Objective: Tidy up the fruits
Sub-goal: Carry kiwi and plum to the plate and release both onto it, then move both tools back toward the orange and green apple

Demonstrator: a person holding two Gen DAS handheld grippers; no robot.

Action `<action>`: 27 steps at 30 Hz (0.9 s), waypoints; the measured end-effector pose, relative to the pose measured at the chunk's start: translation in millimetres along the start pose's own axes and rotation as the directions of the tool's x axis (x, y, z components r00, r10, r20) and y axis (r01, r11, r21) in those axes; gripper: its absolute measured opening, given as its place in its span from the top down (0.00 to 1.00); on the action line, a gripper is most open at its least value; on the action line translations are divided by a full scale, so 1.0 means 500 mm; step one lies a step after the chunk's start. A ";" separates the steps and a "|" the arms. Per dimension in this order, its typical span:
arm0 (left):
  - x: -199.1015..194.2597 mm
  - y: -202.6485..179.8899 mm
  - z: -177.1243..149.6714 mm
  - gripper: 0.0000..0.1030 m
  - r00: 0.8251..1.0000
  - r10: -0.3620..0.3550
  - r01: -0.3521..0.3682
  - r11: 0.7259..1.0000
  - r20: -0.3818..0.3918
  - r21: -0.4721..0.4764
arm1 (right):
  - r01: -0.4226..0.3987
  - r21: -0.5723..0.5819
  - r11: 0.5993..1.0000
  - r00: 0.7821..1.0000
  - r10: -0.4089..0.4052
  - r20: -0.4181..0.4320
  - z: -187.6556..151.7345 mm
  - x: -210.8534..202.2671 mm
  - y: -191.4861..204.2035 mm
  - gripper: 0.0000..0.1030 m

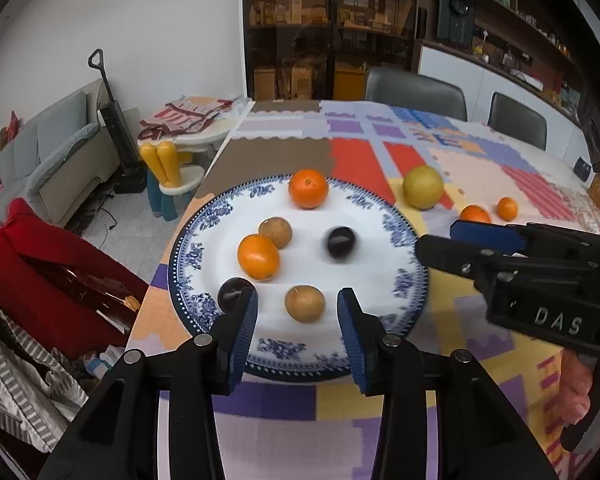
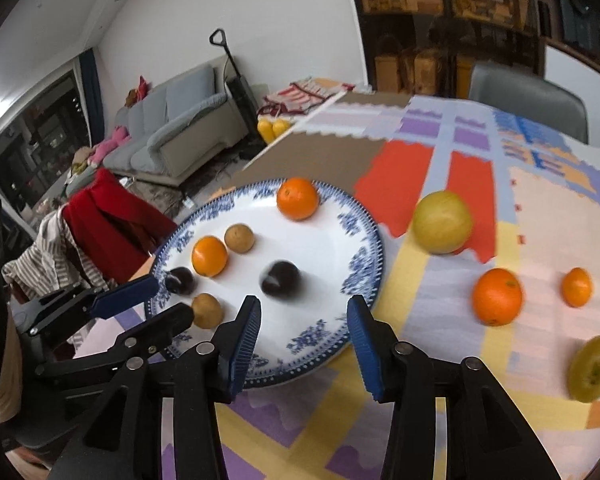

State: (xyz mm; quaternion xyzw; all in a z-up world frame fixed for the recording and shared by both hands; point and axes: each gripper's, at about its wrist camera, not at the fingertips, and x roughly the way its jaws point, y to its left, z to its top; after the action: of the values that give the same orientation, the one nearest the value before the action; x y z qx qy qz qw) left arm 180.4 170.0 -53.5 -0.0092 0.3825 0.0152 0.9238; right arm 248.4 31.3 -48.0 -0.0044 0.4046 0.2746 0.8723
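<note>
Six fruits lay on the plate [image 1: 400, 236]: two oranges [image 1: 259, 257] [image 1: 308, 189], two brown fruits [image 1: 275, 232] [image 1: 305, 303] and two dark plums [image 1: 340, 242] [image 1: 232, 293]. The plum at centre frame in the left view was blurred. Four more sat on the cloth to the right of the plate: a large yellow-green fruit [image 2: 442, 222], an orange [image 2: 497, 296], a smaller orange [image 2: 577, 287], and a second green fruit [image 2: 594, 368] at the lower right of the right view.

The plate was round, glossy and white, with a blue floral rim. The oranges looked dimpled, the brown fruits matte, the plums smooth and shiny.

The left gripper [image 1: 298, 316] was released, its ribbed blue pads spread wide either side of the near brown fruit at lower centre, holding nothing. The right gripper [image 2: 304, 332] was likewise spread apart and empty over the plate's near edge.

The tablecloth [image 1: 480, 168] was a patchwork of purple, yellow, red and brown blocks. At upper left stood a grey sofa [image 2: 188, 132] against a white wall, and a red cloth [image 1: 40, 264] hung at left; dark shelves [image 1: 328, 8] filled the top centre.
</note>
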 end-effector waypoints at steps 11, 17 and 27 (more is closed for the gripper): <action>-0.136 -0.069 0.014 0.49 0.996 -0.038 0.039 0.999 0.086 -0.012 | 0.066 -0.033 0.997 0.994 -0.063 0.085 -0.026 -0.157 0.002 0.46; -0.176 -0.118 0.025 0.38 0.992 -0.050 0.052 0.999 0.120 -0.010 | 0.112 -0.026 0.993 0.987 -0.108 0.118 -0.040 -0.242 -0.020 0.39; -0.194 -0.209 0.054 0.17 0.982 -0.092 0.086 0.995 0.163 0.045 | 0.255 0.024 0.967 0.949 -0.256 0.182 -0.060 -0.345 -0.088 0.31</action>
State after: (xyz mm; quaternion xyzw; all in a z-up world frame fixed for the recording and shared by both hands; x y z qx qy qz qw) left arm 134.5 64.3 34.4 -0.0077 0.3040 -0.0327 0.9521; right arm 158.5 -94.8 44.7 -0.0312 0.3185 0.1585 0.9340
